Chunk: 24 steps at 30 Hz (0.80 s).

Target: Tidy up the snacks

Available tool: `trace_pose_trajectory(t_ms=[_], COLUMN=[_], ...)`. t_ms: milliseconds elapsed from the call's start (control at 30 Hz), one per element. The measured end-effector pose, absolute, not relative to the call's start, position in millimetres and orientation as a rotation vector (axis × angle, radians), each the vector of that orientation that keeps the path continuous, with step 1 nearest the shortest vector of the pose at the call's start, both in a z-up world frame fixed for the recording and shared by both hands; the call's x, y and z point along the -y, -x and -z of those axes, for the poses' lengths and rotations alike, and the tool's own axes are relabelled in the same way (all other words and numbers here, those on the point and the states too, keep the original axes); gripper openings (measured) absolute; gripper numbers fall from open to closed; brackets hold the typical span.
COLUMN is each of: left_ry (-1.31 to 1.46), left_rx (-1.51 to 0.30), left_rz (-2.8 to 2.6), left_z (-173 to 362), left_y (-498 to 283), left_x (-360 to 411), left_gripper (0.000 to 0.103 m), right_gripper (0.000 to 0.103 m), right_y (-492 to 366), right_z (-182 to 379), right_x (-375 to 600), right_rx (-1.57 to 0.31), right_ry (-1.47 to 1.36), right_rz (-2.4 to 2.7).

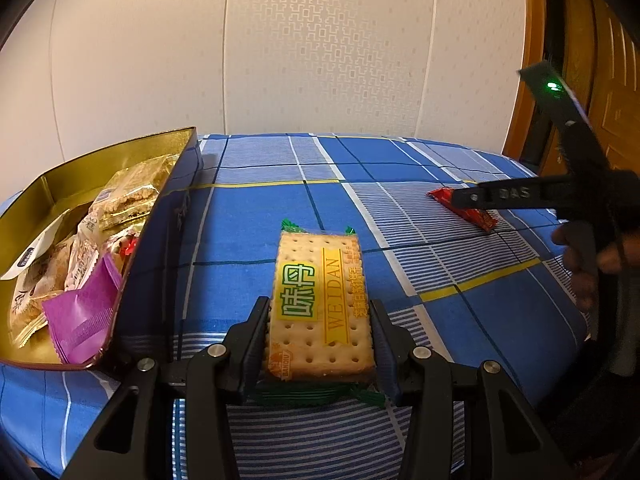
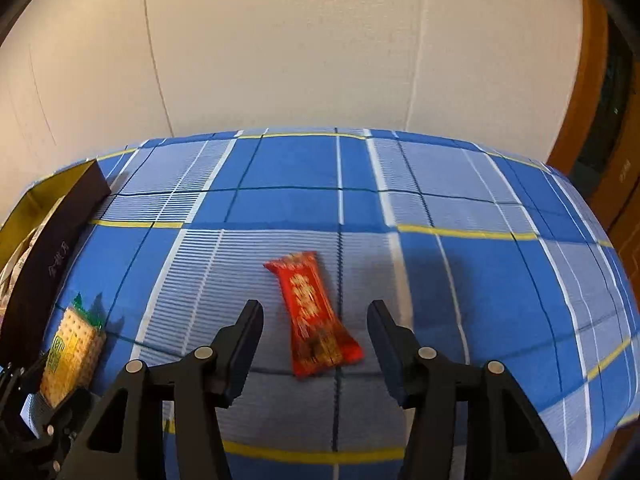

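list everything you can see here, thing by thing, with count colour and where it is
cracker packet: one, clear wrap with green ends and a yellow label, on the cloth, clamped between the left gripper's jaws
red snack packet: one, red with gold print, lying on the cloth ahead of the right gripper, between its jaws but untouched
tin: one, gold inside and dark outside, open, at the left end of the table
wrapped snacks in the tin: several, mostly clear or white wrappers, count unclear
purple packet: one, purple, at the tin's near corner
tablecloth: one, blue checked with white and yellow lines, covering the table
wall: cream, patterned, behind the table
wooden door: brown, far right
left gripper: black, shut on the cracker packet
right gripper: black, jaws apart
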State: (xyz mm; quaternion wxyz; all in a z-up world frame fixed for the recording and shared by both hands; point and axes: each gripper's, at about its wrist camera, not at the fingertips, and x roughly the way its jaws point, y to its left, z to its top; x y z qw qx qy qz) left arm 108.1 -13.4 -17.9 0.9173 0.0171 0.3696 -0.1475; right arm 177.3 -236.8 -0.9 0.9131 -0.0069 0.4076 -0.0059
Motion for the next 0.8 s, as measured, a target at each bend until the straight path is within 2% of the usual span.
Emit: trace_pose_trajectory(t_ms=[133, 167, 233, 267, 500, 800], left_ry=[-0.035, -0.035, -0.035, -0.035, -0.022, -0.031], left_rx=[-0.760, -0.760, -0.760, -0.760, -0.767, -0.773], left_rz=[0.302, 0.302, 0.302, 0.302, 0.301, 0.299], left_z=[17.9, 18.0, 18.1, 18.2, 18.1, 16.5], left_y=[-108.0, -108.1, -107.9, -108.0, -108.2, -108.1], left_x=[13.6, 13.5, 13.5, 13.4, 12.8, 12.7], left_gripper=[0.048, 0.048, 0.048, 0.048, 0.048, 0.048], right_gripper=[0.055, 0.052, 0.036, 0.024, 0.023, 0.024], right_y=[-189.9, -190.9, -192.0, -191.2, -162.7, -153.4], right_z=[5.6, 6.6, 9.2, 10.7, 16.7, 17.9], right_x=[231.5, 230.1, 225.9, 223.8, 215.0, 223.9], right_rx=[-0.860, -0.860, -0.860, -0.859, -0.830, -0.808], right_ry=[0.031, 0.037, 0.058, 0.072, 0.125, 0.036], right_rz=[0.012, 0.013, 0.021, 0.030, -0.013, -0.022])
